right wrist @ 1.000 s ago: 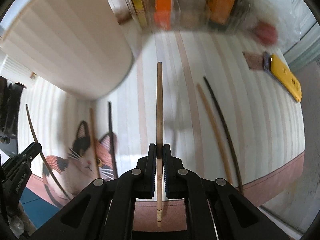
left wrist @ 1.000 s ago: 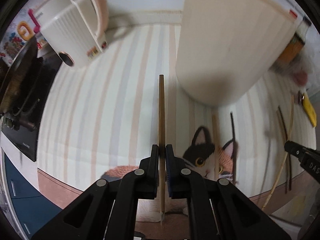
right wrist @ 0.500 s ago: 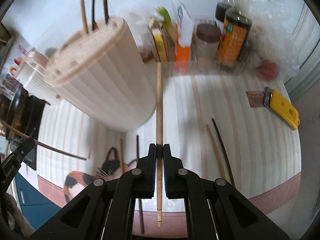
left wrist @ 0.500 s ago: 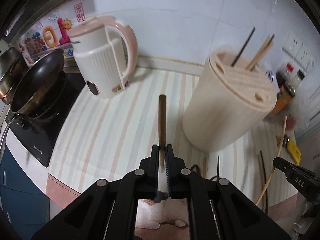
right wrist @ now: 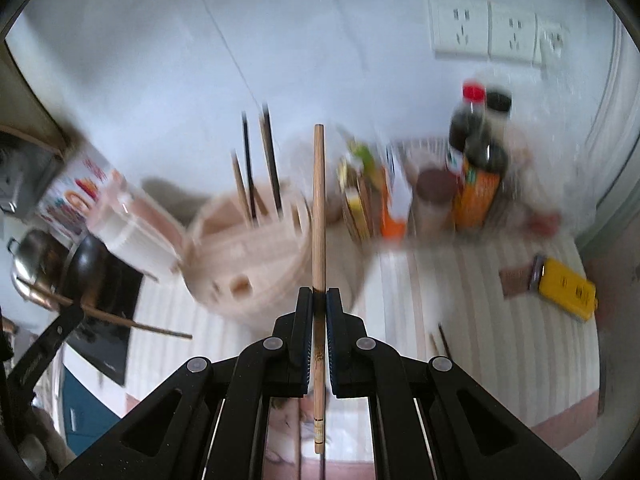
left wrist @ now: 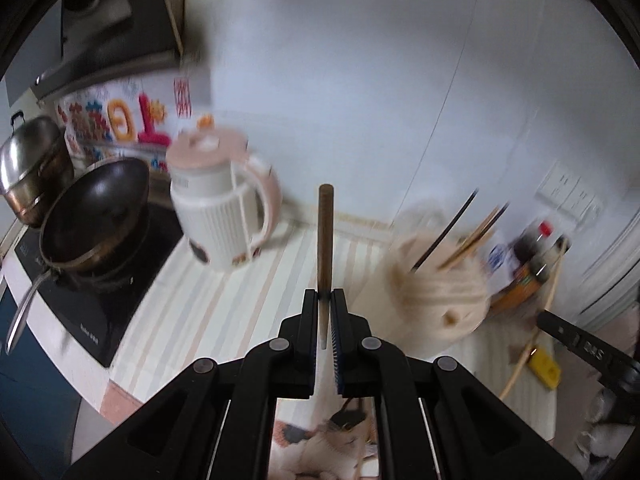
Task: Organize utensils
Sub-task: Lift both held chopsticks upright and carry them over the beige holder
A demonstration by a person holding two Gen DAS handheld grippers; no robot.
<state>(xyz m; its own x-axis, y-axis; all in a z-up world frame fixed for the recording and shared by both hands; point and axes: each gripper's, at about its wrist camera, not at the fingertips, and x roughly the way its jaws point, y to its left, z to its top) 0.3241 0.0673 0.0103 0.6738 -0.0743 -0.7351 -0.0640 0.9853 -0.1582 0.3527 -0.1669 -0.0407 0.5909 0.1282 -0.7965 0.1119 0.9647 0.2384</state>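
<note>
I see even, soft indoor light in both views. Motion blur smears the utensil holder (left wrist: 436, 292) and bottles (right wrist: 476, 176); black fisheye vignetting rings the edges.

Left gripper (left wrist: 325, 300) clamped on brown chopstick (left wrist: 325, 236). Blurred beige holder (left wrist: 440, 292) right of chopstick, sticks apparently standing in it. Kettle (left wrist: 224, 212), wok (left wrist: 94, 216) left of holder.

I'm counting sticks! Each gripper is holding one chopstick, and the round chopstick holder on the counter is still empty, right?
Not quite. The left gripper and right gripper each hold one chopstick, but the round chopstick holder isn't empty: the right wrist view shows several chopsticks already standing in it.
</note>
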